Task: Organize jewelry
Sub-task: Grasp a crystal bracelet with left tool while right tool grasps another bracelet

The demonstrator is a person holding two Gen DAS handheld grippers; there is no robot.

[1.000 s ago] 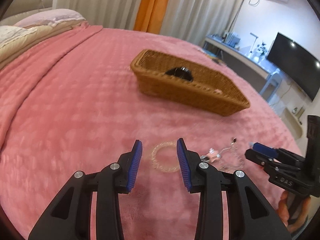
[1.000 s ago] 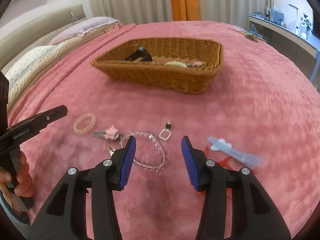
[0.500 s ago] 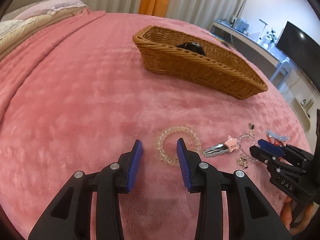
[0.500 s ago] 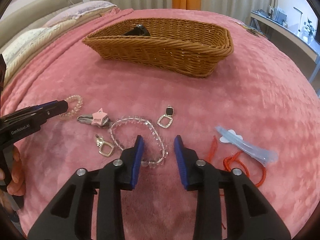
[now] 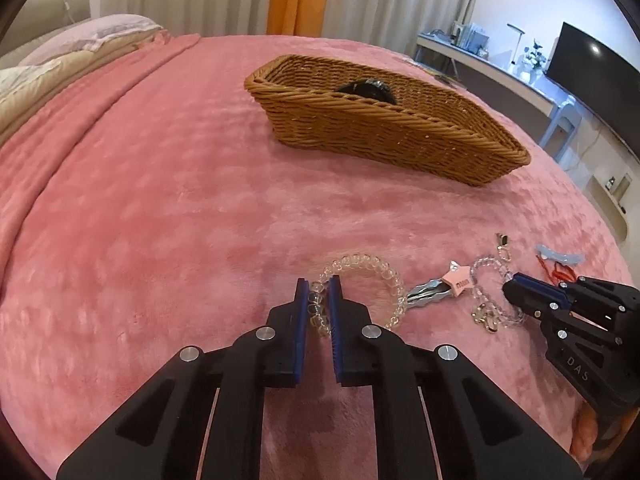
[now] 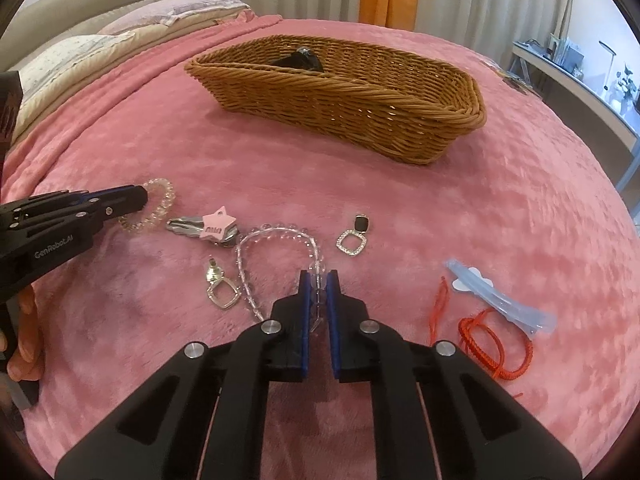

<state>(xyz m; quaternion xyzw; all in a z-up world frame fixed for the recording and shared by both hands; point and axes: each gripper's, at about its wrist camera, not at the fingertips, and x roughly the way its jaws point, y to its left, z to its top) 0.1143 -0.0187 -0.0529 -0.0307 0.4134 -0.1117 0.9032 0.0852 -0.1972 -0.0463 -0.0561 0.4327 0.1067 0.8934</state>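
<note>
- Grasp step, both hands: my left gripper [image 5: 319,294] has its jaws closing on the clear coiled spiral bracelet [image 5: 362,280], lower centre of the left view, coil between the pads.
- My right gripper [image 6: 319,286] is clamped narrow on the clear beaded bracelet [image 6: 280,240], lower centre of the right view.
- Both pieces lie on the pink plush bed cover [image 5: 160,200].
- Next, I judge: lift both and carry to the brown wicker basket [image 6: 344,92], upper centre; a dark item sits inside.
- Clutter nearby: pink star hair clip [image 6: 214,230] touching the beads, square silver earrings [image 6: 352,240], red cord [image 6: 496,344], pale blue clip [image 6: 504,300]; the clip may snag.
</note>
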